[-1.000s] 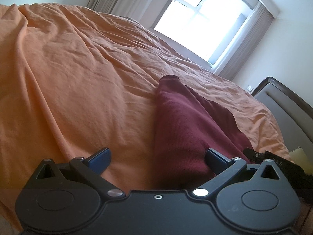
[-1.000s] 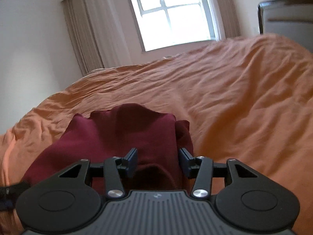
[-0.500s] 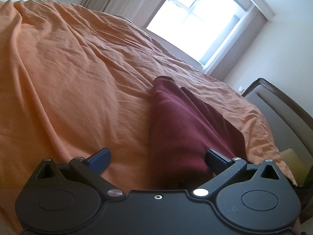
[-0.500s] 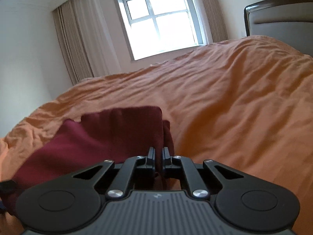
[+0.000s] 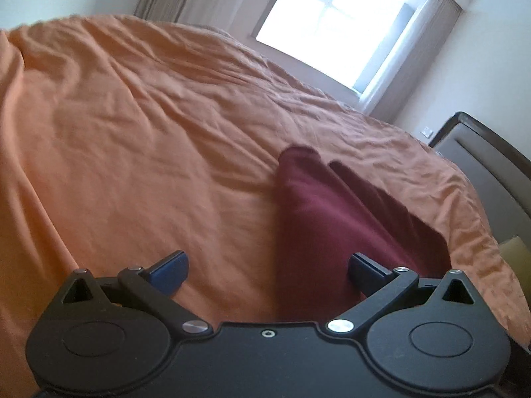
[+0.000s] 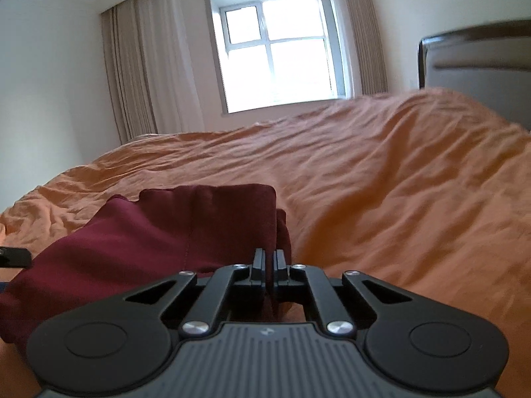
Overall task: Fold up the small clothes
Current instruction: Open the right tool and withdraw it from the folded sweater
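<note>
**Right wrist view: maroon garment pinched at its edge**

The right gripper (image 6: 268, 262) clamps a fold of the maroon garment (image 6: 159, 238) lying on the orange bedspread (image 6: 381, 182). The left gripper (image 5: 267, 268) is spread wide, the garment's near end between its fingers.

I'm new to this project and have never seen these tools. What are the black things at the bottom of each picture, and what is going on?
They are handheld grippers, one in each of a person's hands, each with a camera looking forward along its two fingers. One picture comes from the left gripper, the other from the right gripper. Both look across a bed with a wrinkled orange bedspread, towards a window. On it lies a dark red knit garment, partly folded. The right gripper is closed on an edge of that garment. The left gripper is open and holds nothing; the garment lies between its fingers.
</note>
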Demonstrator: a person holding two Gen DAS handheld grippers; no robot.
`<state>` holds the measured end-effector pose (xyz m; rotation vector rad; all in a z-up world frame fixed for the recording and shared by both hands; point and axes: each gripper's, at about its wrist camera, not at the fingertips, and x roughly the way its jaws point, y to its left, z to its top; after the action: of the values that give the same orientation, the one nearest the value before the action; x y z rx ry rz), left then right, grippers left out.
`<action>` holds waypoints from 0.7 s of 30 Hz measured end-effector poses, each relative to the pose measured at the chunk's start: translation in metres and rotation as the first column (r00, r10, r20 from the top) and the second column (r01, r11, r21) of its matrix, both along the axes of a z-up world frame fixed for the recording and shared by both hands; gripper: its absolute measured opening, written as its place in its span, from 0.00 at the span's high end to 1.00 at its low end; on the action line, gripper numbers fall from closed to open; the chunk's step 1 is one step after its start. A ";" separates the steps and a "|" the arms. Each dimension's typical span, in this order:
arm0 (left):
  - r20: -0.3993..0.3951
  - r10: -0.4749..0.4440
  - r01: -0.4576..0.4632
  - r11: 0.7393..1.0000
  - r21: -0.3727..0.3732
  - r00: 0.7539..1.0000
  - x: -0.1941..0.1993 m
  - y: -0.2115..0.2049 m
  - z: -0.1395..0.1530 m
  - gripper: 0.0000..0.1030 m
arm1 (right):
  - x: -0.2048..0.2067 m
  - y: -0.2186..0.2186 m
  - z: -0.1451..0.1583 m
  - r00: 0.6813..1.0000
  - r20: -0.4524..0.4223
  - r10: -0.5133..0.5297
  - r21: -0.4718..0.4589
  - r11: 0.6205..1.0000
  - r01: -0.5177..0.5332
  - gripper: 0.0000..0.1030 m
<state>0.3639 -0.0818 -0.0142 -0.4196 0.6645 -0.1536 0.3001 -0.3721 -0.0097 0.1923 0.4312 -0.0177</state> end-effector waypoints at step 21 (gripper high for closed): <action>0.014 -0.060 0.060 0.998 -0.020 0.998 -0.004 -0.019 -0.021 0.01 | -0.010 -0.008 -0.003 1.000 0.001 0.029 0.190 0.981 -0.028 0.16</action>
<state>0.3596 -0.1009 -0.0352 -0.4185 0.6626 -0.2203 0.2903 -0.3805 -0.0122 0.3738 0.4372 0.0516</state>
